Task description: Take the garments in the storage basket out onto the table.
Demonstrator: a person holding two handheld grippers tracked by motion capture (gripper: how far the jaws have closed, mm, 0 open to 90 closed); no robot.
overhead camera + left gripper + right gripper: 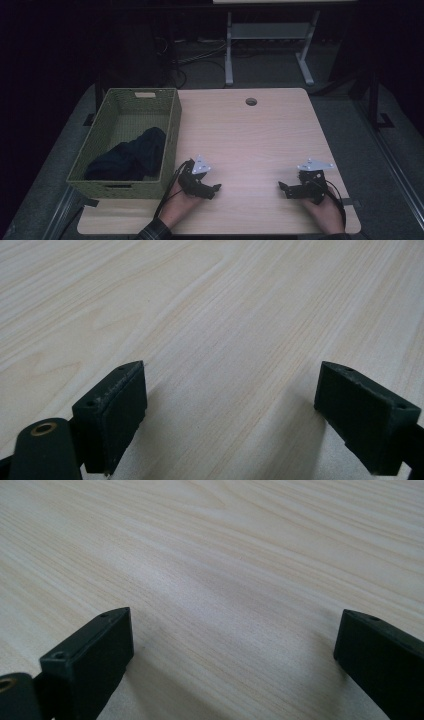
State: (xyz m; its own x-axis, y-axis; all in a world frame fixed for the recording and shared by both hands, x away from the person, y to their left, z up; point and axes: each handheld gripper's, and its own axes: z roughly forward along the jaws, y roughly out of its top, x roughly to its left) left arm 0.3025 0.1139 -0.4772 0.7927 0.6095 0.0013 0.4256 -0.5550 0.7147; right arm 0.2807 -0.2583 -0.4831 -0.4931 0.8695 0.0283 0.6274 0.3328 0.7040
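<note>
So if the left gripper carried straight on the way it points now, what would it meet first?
Probably the other hand's tool: the left gripper, jaws open and empty, points across the bare light wooden table toward the right gripper. The stretch between them looks free, though depth is hard to judge.

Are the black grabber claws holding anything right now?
No. The left gripper and the right gripper both stand open over the bare light wooden table, with nothing between the jaws.

Left gripper [216,188], lower centre-left: black body, grey three-cornered plate on top, black cable trailing; right gripper [283,186], lower right: same build; plaid sleeve [156,230] at bottom edge.
</note>
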